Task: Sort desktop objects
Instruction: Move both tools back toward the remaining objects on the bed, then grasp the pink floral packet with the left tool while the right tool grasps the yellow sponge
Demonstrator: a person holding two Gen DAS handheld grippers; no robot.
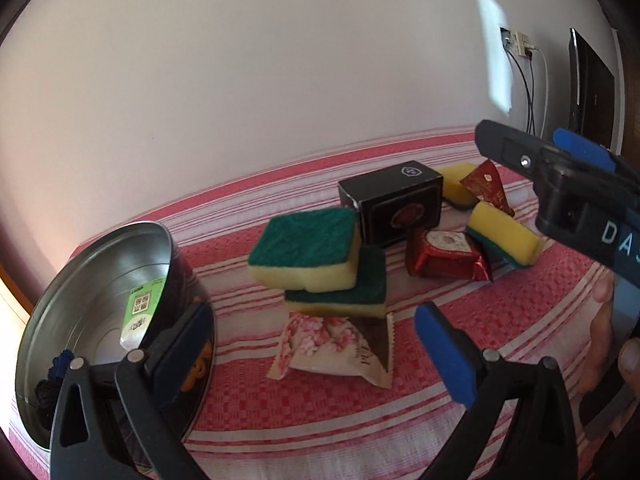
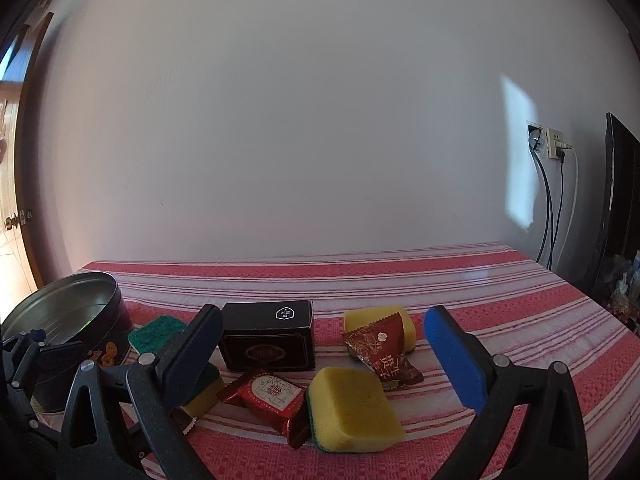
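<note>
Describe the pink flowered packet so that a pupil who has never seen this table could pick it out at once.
Start at the round metal tin on the red striped cloth. Right of it two green-and-yellow sponges lie stacked. The flowered packet pokes out beneath them: the only pale wrapper, printed with pink blossoms, while the other packets are red.

Plain white wall [image 2: 280, 120] fills most of frame, sunlight patch [image 2: 518, 152] at right. Wall socket [image 2: 554, 144] with cables [image 2: 550, 208] hanging down, right side. Dark flat screen [image 2: 620, 200] at far right edge. Wooden door [image 2: 12, 184] far left. Bench under red-and-white striped cloth [image 2: 400, 272].
</note>
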